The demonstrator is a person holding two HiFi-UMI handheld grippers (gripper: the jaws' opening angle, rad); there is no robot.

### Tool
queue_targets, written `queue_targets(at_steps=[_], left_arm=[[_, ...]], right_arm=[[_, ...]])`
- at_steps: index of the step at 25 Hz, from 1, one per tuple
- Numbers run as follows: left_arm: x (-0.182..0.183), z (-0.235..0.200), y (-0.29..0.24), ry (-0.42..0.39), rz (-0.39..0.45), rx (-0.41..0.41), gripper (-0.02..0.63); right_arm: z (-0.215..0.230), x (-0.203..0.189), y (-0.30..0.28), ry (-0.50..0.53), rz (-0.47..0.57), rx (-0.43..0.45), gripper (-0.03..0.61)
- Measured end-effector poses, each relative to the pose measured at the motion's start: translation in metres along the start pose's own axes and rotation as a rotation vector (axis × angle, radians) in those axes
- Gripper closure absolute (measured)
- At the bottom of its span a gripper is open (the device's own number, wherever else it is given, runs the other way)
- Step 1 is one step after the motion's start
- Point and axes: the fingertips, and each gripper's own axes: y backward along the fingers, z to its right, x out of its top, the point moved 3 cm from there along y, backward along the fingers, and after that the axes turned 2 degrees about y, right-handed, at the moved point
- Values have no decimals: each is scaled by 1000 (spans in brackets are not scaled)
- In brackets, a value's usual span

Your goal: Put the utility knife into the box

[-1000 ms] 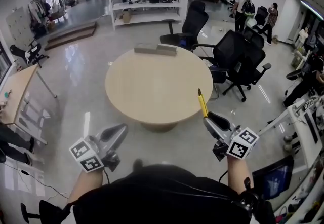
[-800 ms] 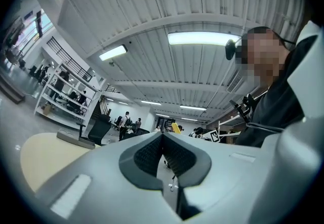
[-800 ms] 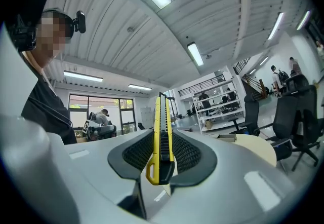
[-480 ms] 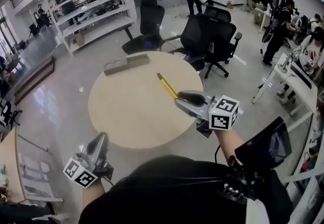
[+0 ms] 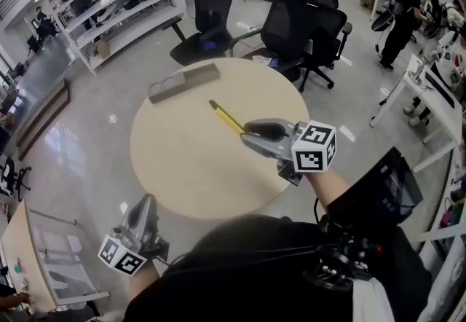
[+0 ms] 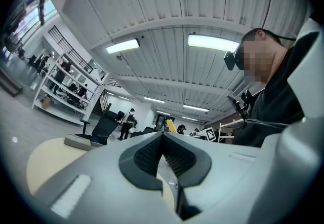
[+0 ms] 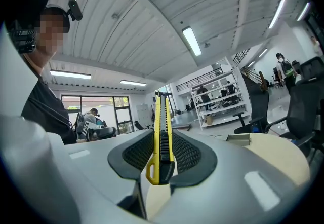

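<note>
- Since the earlier head view, right gripper [image 5: 246,135] has carried utility knife [image 5: 226,117] inward above table [image 5: 182,167]; box [image 5: 184,82] lies apart at the far edge.
- Left gripper view: left gripper [image 6: 162,139] jaws pressed together, empty.
- Right gripper view: jaws pinch the utility knife.

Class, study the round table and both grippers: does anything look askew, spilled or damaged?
Nothing stands out. The utility knife sits straight in the shut right gripper over the table. The box lies at the table's far edge. The left gripper is shut and empty.
</note>
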Motion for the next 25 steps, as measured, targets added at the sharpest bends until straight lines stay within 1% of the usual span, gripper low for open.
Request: queue_targets(at_steps=[5, 8, 11, 15, 19, 22, 25], left_arm=[[-5, -28, -39, 8, -11, 50, 617], [-8, -40, -77, -1, -7, 85, 617], [-17, -48, -118, 23, 3, 138, 617], [-35, -58, -180, 38, -28, 174, 617], [-45, -63, -238, 59, -66, 197, 617], [-49, -66, -268, 57, -105, 213, 617], [-58, -71, -278, 68, -135, 218, 617]], right_arm=[[54, 3, -24, -25, -4, 47, 449], [101, 7, -31, -35, -5, 79, 449], [153, 9, -39, -50, -28, 118, 449], [218, 14, -49, -54, -43, 174, 449], [272, 12, -53, -93, -44, 213, 449], [301, 7, -56, -119, -45, 235, 449], [318, -2, -61, -138, -48, 234, 449]])
